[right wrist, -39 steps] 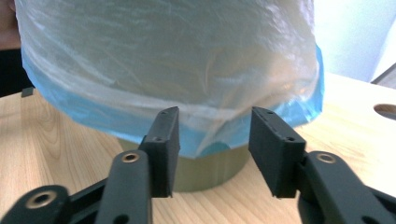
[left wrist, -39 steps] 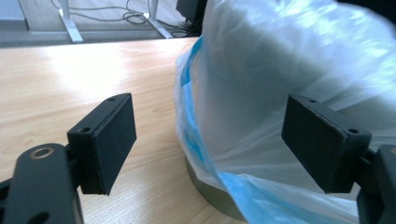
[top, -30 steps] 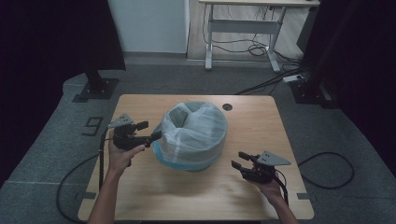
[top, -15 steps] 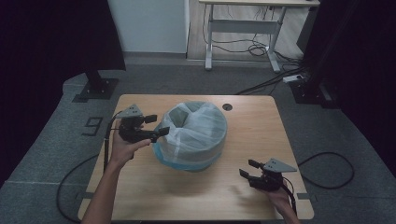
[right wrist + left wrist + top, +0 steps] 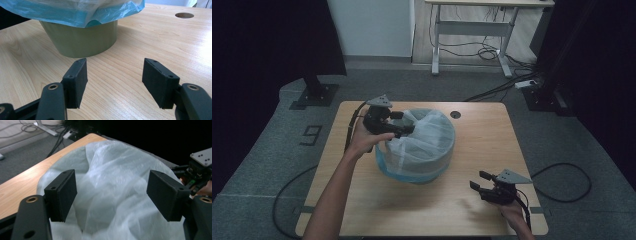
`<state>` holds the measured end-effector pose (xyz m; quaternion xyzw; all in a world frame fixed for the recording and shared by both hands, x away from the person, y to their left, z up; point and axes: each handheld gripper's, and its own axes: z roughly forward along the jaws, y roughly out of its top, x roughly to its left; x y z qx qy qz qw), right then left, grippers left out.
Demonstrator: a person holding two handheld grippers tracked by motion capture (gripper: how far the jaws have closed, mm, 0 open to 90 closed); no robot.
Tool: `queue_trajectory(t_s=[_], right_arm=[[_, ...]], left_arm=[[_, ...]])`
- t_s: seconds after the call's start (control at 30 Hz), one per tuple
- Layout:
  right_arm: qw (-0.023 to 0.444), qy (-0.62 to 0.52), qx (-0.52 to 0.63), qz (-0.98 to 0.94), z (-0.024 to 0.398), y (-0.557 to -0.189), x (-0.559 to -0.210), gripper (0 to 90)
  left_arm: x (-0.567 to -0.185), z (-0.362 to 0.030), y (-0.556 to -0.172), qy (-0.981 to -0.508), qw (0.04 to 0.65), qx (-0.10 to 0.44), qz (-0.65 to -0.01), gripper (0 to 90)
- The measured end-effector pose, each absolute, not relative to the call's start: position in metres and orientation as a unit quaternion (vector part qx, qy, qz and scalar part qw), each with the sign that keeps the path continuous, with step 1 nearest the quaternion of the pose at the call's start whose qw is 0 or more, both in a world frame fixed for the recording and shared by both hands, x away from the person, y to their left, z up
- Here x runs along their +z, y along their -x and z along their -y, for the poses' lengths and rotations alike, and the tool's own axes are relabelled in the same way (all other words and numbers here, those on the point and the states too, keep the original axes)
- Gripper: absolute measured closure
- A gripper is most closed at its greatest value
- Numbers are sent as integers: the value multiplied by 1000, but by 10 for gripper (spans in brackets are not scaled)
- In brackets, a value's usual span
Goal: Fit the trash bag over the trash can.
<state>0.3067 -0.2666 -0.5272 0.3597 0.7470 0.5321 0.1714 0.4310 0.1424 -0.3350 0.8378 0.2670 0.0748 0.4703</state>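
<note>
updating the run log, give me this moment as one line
left claw: open, over bag-lined bin, jaws just closing, bag not pinched | right claw: open, low over table, nothing between jaws

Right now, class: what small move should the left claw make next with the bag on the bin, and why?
Probably lower and close on the loose bag: the left claw is open above the bin, with bunched plastic between its jaws, ungripped.

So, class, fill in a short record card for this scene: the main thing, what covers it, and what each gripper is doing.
Main thing: green bin on the wooden table
Covering: thin plastic bag folded over the rim
Left gripper: above the bag, jaws open, nothing pinched
Right gripper: low by the table's near edge, jaws open, nothing held
</note>
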Motion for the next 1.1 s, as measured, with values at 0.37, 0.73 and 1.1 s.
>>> queue_trajectory(t_s=[0.37,0.73,1.1], right_arm=[[166,-356,527,-753,263,-308,-530,359],[164,-356,528,-753,264,-308,-530,359],[162,-353,528,-755,264,-308,-530,359]], left_arm=[[-337,-116,-457,-854,450,40,-260,278],[-344,-85,-474,-875,409,26,-258,282],[-360,-46,-482,-916,319,20,-244,313]])
